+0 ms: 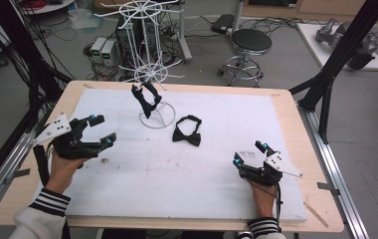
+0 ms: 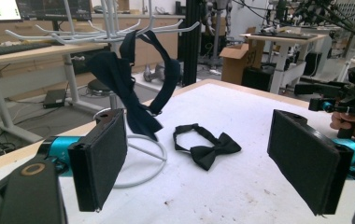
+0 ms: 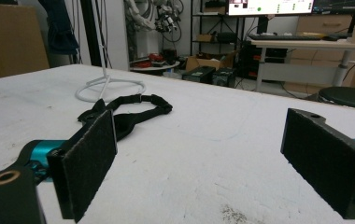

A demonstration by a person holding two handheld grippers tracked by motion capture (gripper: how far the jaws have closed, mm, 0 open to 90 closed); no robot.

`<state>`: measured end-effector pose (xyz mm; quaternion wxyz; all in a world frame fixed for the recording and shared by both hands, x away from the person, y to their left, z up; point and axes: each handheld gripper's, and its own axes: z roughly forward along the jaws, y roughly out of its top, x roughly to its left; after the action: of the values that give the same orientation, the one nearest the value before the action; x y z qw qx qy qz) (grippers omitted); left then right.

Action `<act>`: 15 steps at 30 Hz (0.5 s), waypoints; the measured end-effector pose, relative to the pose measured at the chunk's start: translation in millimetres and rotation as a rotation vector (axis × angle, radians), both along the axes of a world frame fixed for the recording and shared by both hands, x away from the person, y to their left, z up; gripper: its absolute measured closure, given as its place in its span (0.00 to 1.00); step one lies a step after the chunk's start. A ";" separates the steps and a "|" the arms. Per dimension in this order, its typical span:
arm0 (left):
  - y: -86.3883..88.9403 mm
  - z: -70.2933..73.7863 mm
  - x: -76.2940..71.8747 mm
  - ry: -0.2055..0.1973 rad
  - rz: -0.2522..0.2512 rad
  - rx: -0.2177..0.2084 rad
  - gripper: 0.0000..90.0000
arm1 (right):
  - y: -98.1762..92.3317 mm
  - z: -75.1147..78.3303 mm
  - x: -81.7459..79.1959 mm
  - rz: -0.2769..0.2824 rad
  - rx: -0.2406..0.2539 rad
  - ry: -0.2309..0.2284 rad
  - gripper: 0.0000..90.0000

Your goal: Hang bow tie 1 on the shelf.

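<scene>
A black bow tie (image 1: 187, 134) lies flat on the white board (image 1: 177, 184), right of centre; it also shows in the left gripper view (image 2: 208, 151) and, partly behind a jaw, in the right gripper view (image 3: 133, 112). A second dark bow tie (image 1: 147, 99) (image 2: 119, 79) hangs from the white wire rack (image 1: 144, 30) (image 2: 101, 30), whose ring base (image 3: 108, 86) rests on the board. My left gripper (image 1: 103, 129) (image 2: 208, 163) is open and empty at the board's left, pointing toward the rack. At the front right my right gripper (image 1: 249, 153) (image 3: 203, 163) is open and empty, low over the board.
The board lies on a wooden table (image 1: 296, 129). Black frame posts (image 1: 341, 55) stand at both sides. Behind the table are a stool (image 1: 250, 42), computers and cables on the floor. The right gripper (image 2: 348, 100) shows far off in the left gripper view.
</scene>
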<state>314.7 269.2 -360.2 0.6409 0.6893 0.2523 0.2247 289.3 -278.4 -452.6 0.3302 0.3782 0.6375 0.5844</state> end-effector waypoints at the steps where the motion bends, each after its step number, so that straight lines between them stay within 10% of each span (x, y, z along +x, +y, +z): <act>1: 0.9 -2.3 -0.9 -0.001 0.006 0.003 0.23 | -0.1 0.0 0.0 0.000 0.000 0.000 0.11; 15: 13.2 -45.4 -10.3 -0.008 0.053 -0.002 0.22 | -0.2 0.0 -0.2 0.001 0.003 0.003 0.11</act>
<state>304.4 282.4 -405.6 0.6364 0.6808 0.2680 0.2442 289.1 -278.6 -452.6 0.3284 0.3792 0.6374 0.5848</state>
